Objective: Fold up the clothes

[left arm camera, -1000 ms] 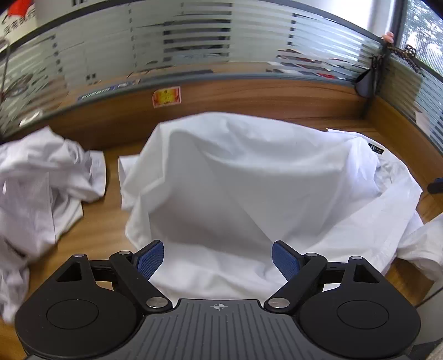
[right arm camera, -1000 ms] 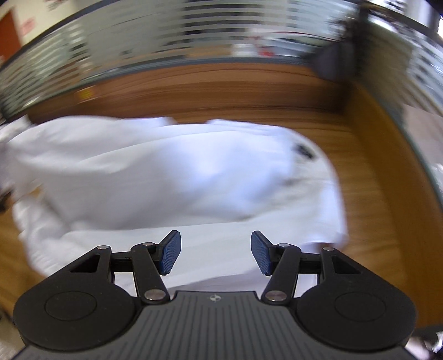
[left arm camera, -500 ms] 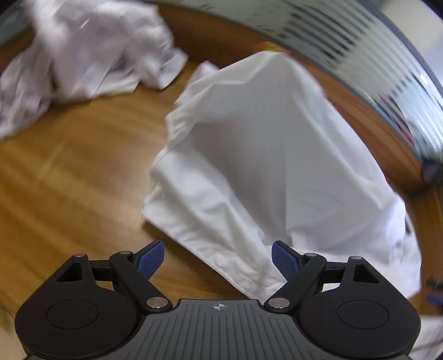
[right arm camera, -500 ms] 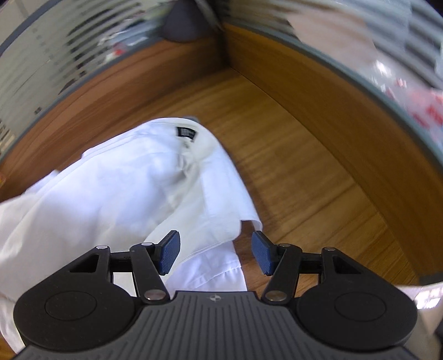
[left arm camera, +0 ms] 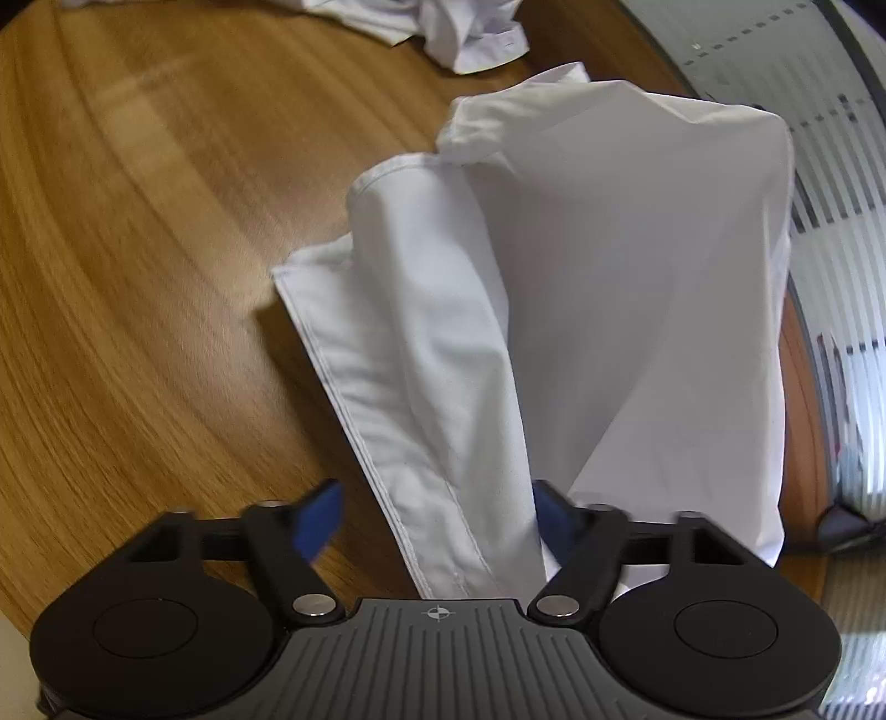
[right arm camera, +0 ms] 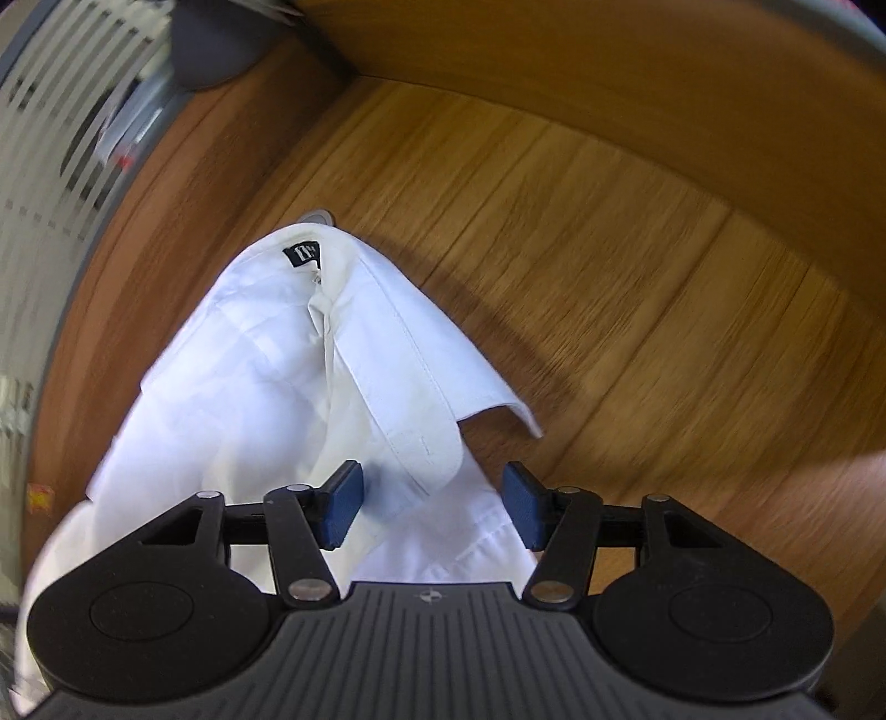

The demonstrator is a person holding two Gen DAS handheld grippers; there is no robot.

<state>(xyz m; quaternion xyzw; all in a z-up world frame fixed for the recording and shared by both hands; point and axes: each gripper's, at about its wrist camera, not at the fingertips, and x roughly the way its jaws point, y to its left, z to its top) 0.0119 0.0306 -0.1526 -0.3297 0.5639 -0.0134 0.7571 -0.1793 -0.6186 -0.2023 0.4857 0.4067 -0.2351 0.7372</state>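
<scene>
A white shirt (left arm camera: 581, 310) lies bunched on the wooden table (left arm camera: 138, 249). In the left wrist view its stitched hem edge (left arm camera: 382, 443) runs down between my open left gripper (left arm camera: 437, 515) jaws, and cloth covers part of the right blue pad (left arm camera: 551, 515). In the right wrist view the same shirt (right arm camera: 266, 354) shows its collar (right arm camera: 421, 376) with a black label (right arm camera: 302, 253). My open right gripper (right arm camera: 432, 507) straddles the collar end and the placket below it. Neither gripper is closed on cloth.
A heap of other white clothes (left arm camera: 470, 27) lies at the table's far edge in the left wrist view. A wooden partition wall (right arm camera: 609, 83) and frosted striped glass (left arm camera: 803, 111) bound the table. A dark object (right arm camera: 210, 44) sits in the corner.
Both grippers have swung outward and dropped closer to the shirt: the left over its hem edge, the right over its collar. Both jaws stay open.
</scene>
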